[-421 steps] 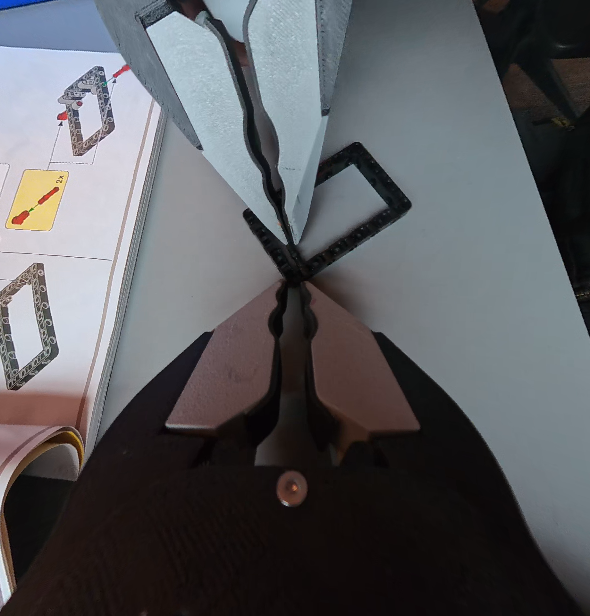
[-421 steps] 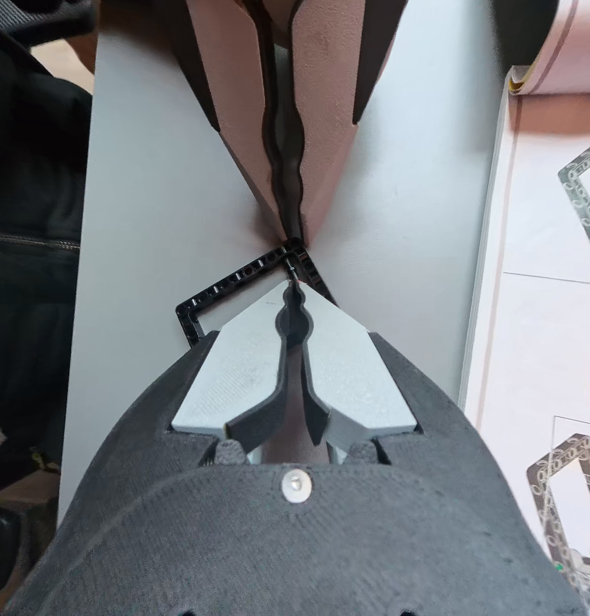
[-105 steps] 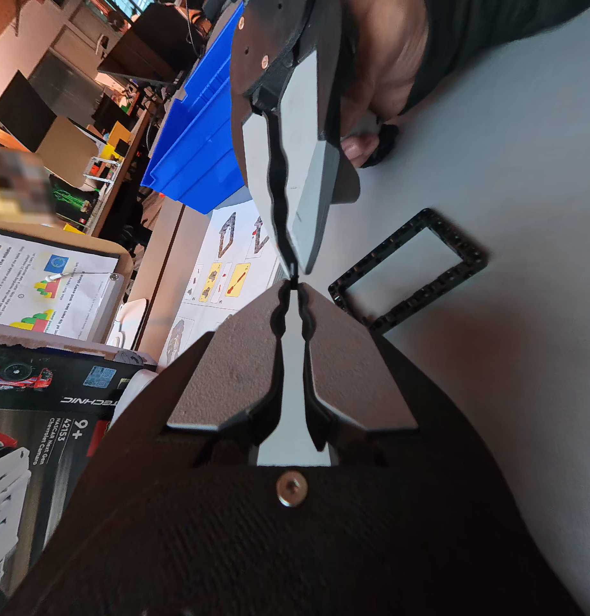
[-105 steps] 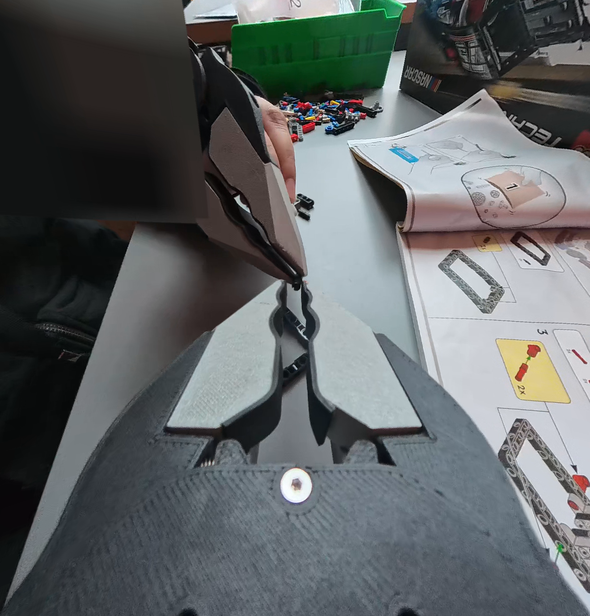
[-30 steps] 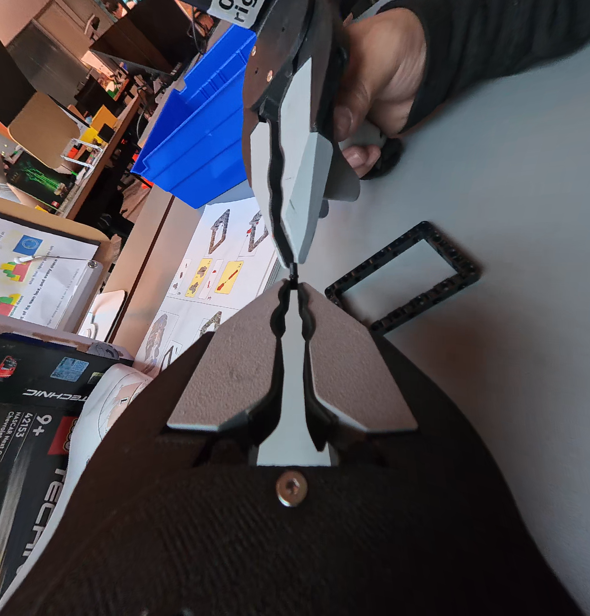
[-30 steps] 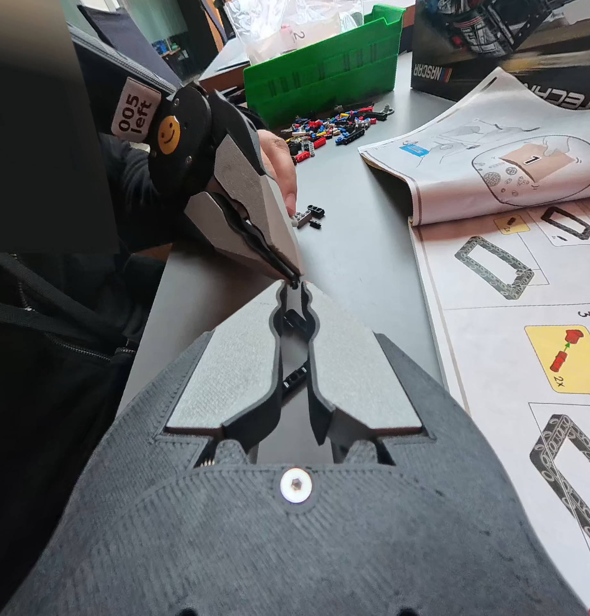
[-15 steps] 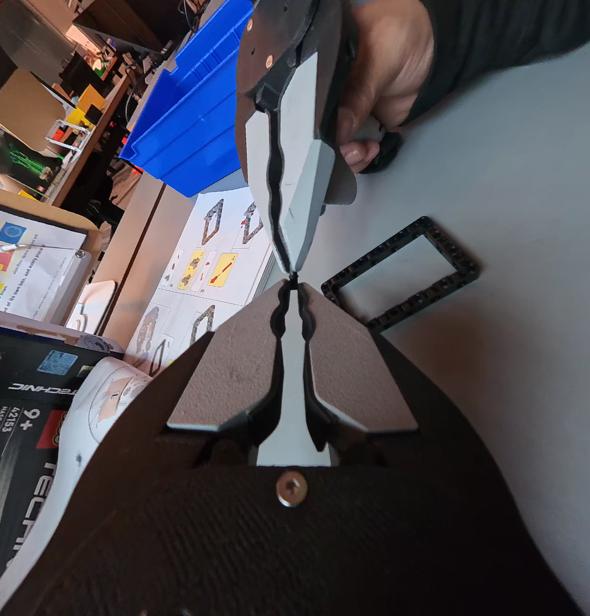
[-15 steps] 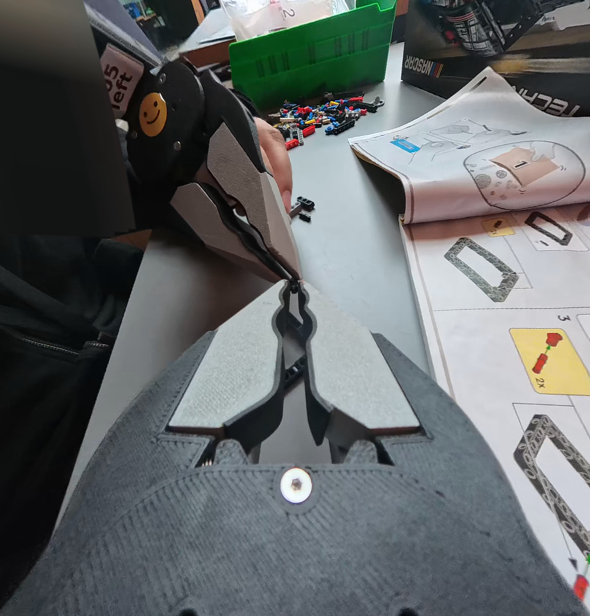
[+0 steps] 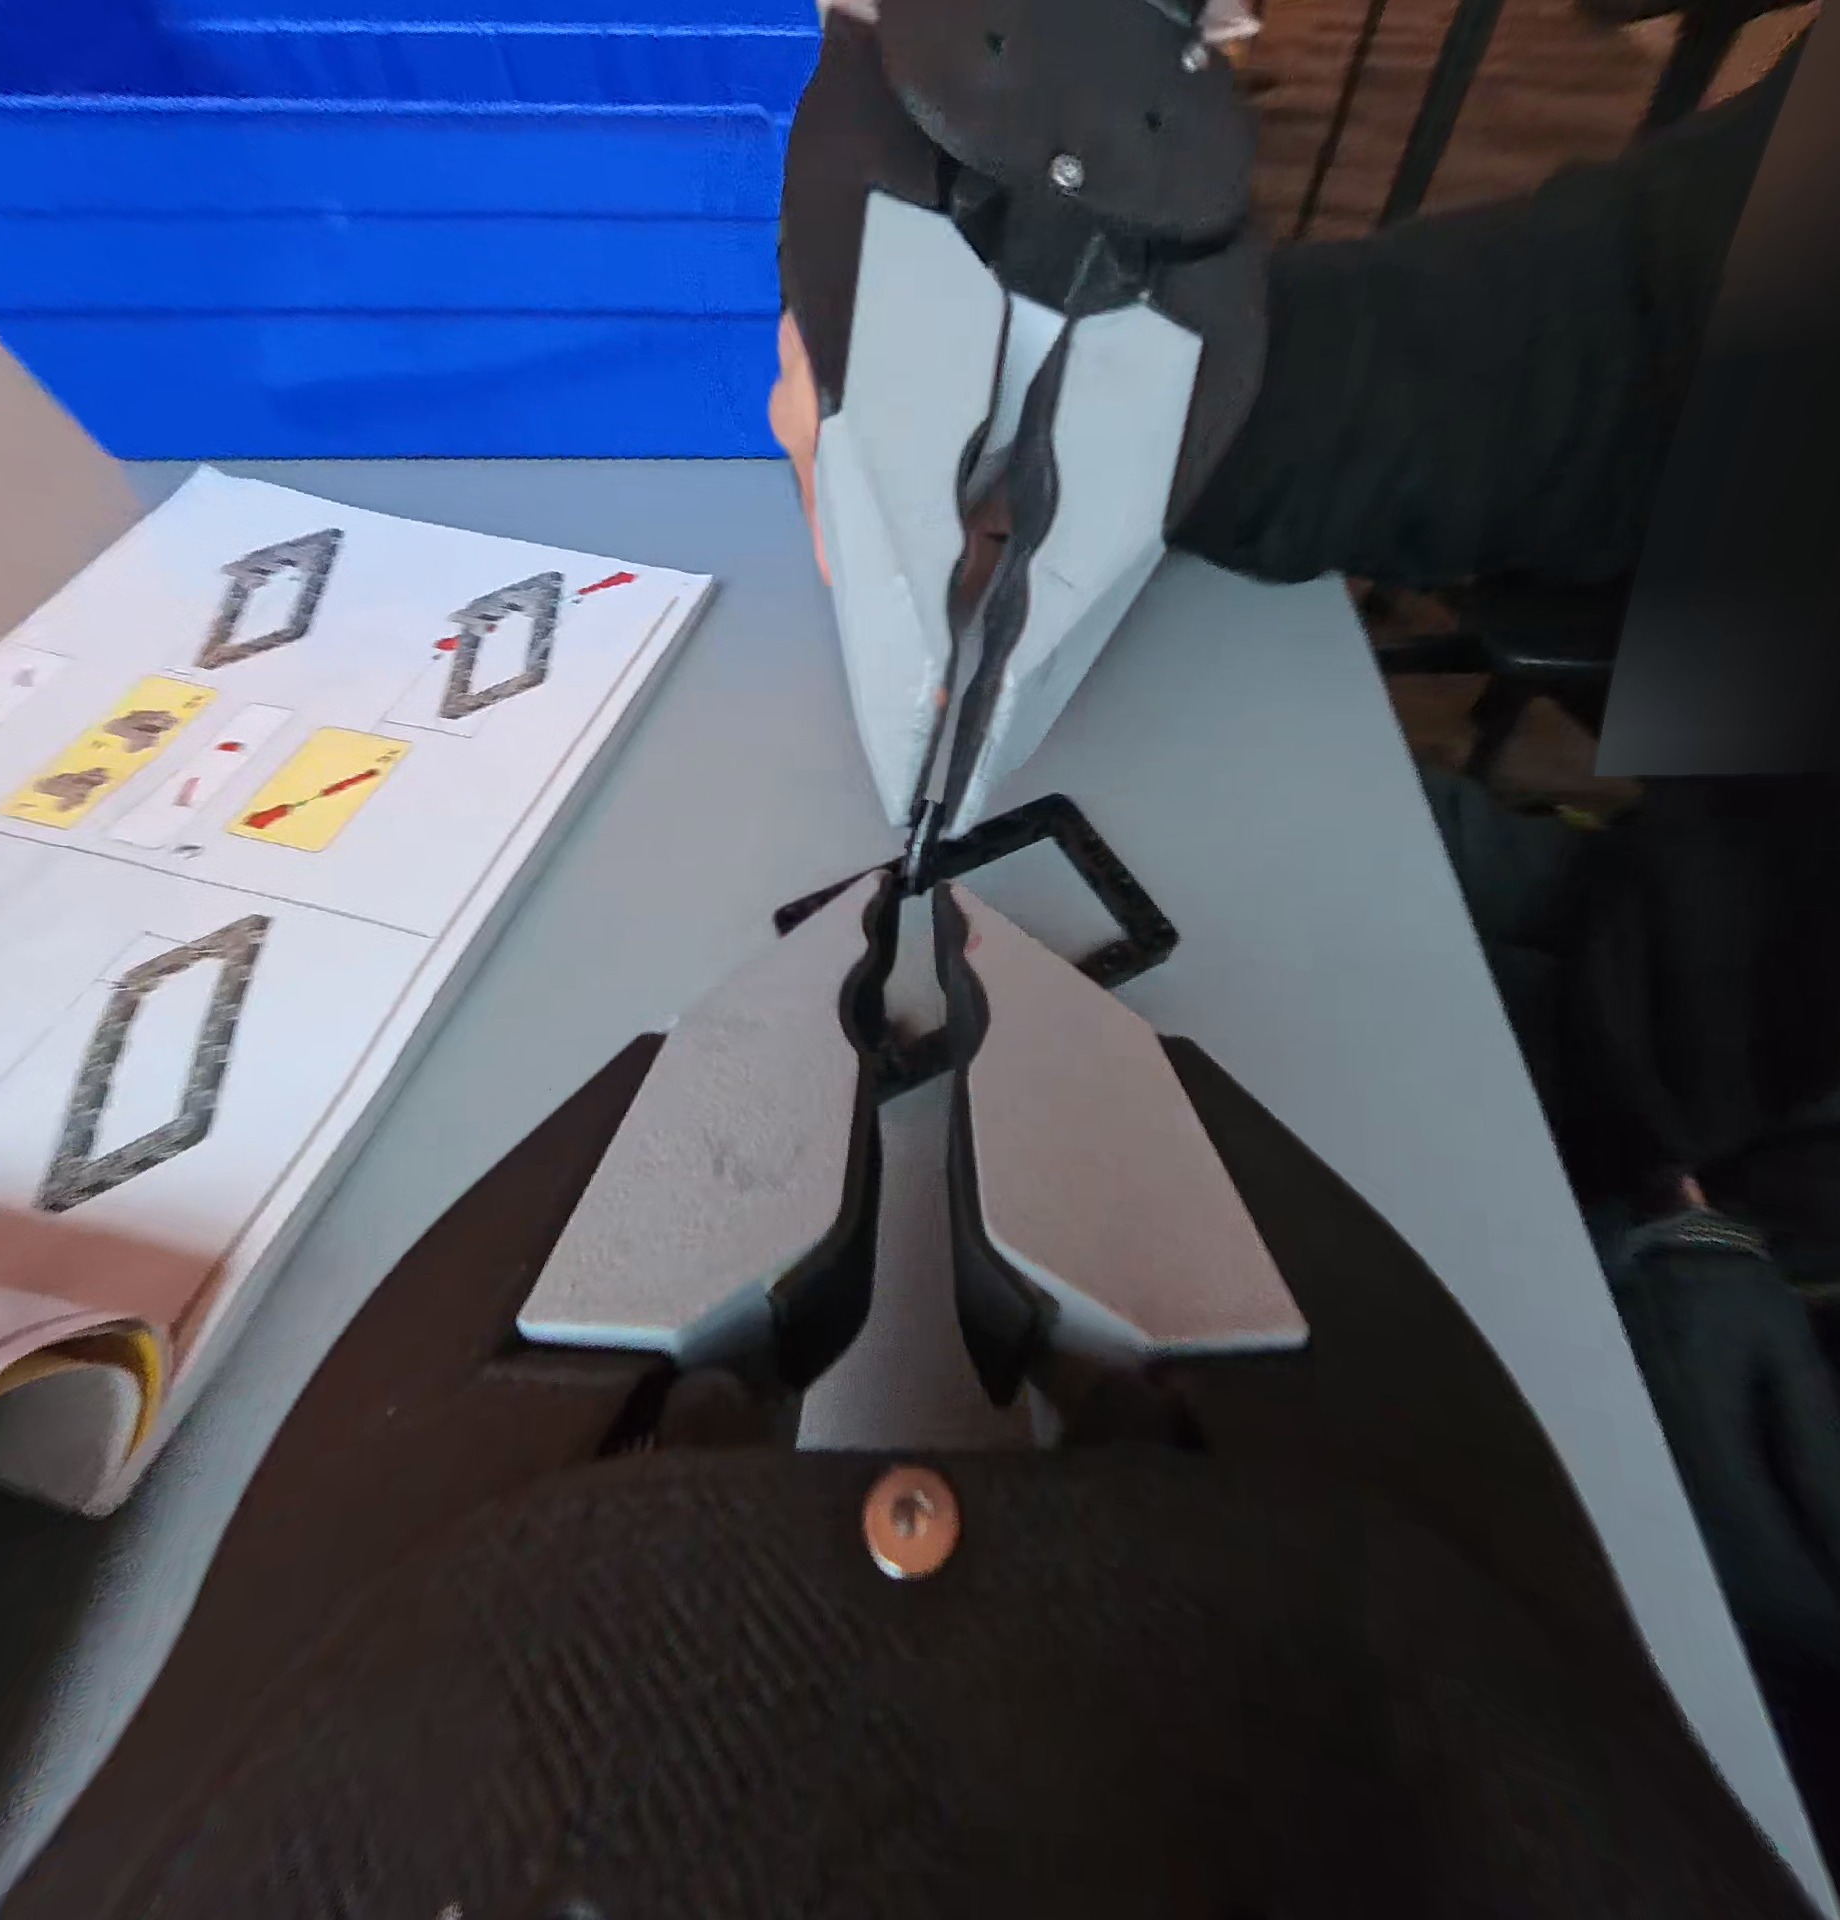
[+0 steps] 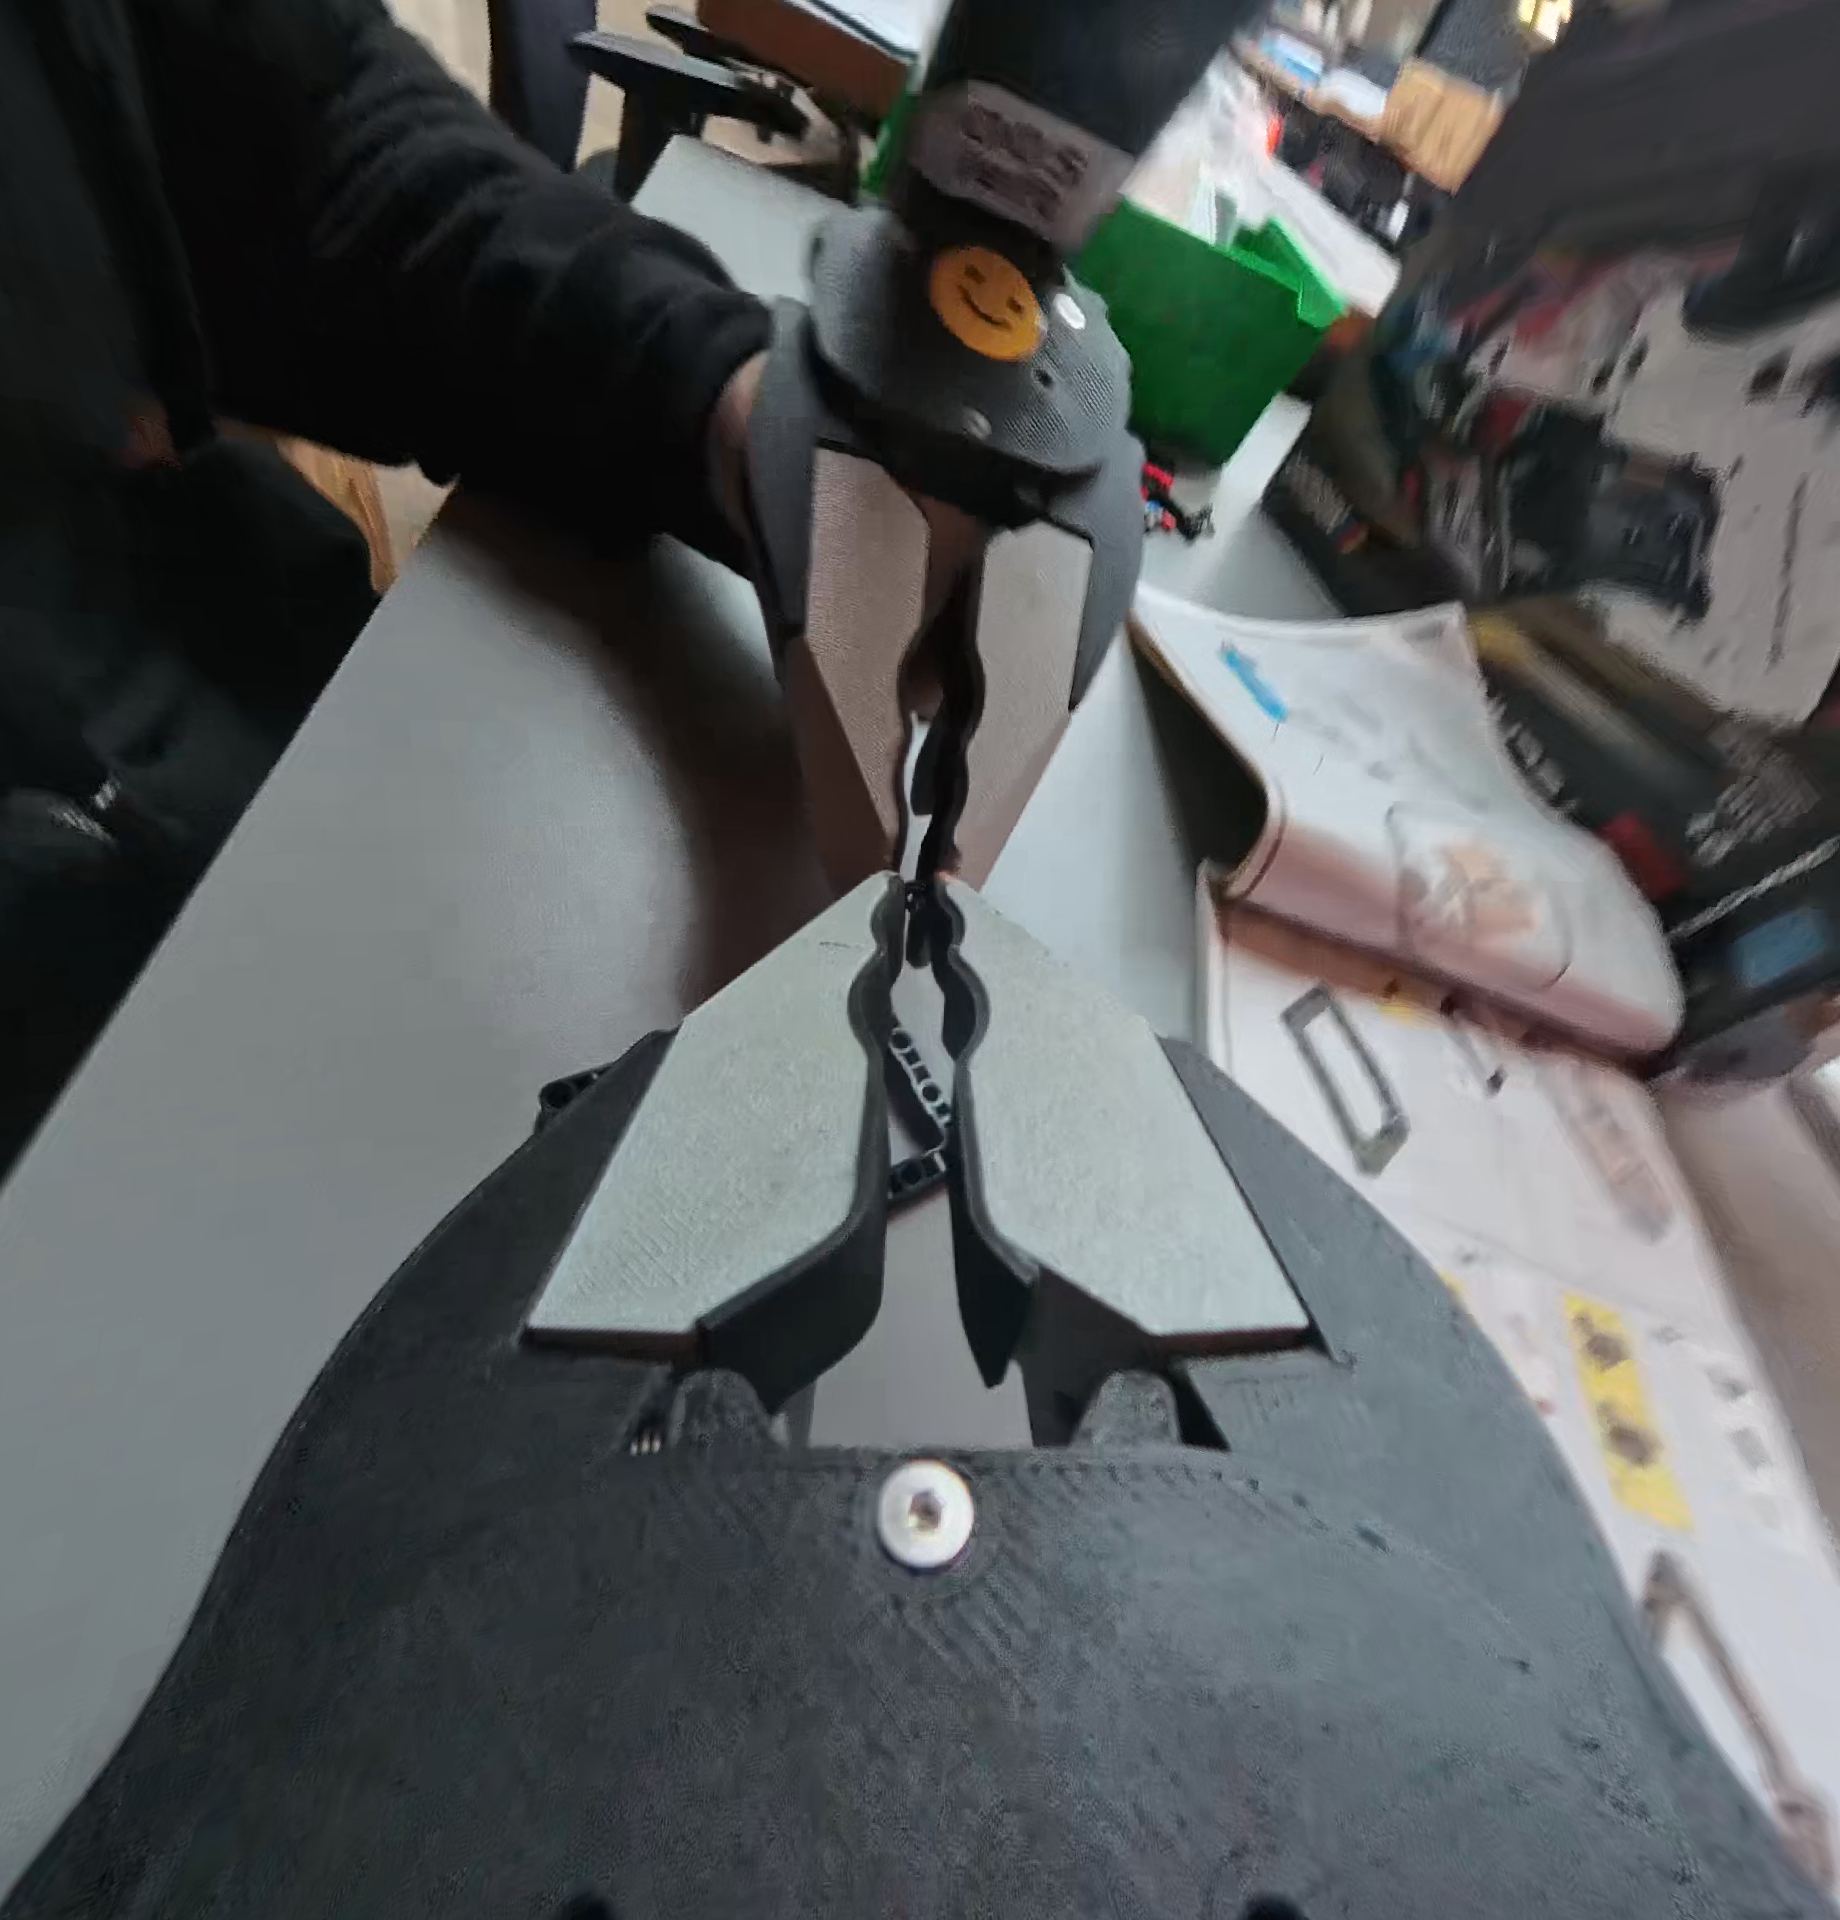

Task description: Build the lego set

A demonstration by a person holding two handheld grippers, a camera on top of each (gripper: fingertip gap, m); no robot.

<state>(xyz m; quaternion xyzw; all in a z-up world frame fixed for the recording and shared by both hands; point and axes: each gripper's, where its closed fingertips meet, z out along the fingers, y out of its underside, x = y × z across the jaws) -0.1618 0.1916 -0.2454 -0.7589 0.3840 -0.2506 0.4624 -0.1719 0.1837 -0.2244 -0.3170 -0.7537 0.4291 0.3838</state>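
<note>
Both units tip to tip over the grey table, low over the surface. Left hand-held gripper: brown-grey fingers nearly closed, tips pinching a small dark pin-like part; narrow gap further back along the pads. Right hand-held gripper, seen opposite in left wrist view as pale grey fingers: also drawn almost together, tips on the same small part; which unit carries the load, can't tell. Black rectangular lego frame lies flat on table directly under/behind the meeting tips, partly hidden by left fingers; in right wrist view a strip of it shows through the finger gap. Whether the part touches the frame: can't tell, blurred. Open instruction booklet lies beside the frame, on the table. Blue bin behind the booklet. Green bin and set box further off in right wrist view, both blurred. Person's dark sleeve behind the left unit.
</note>
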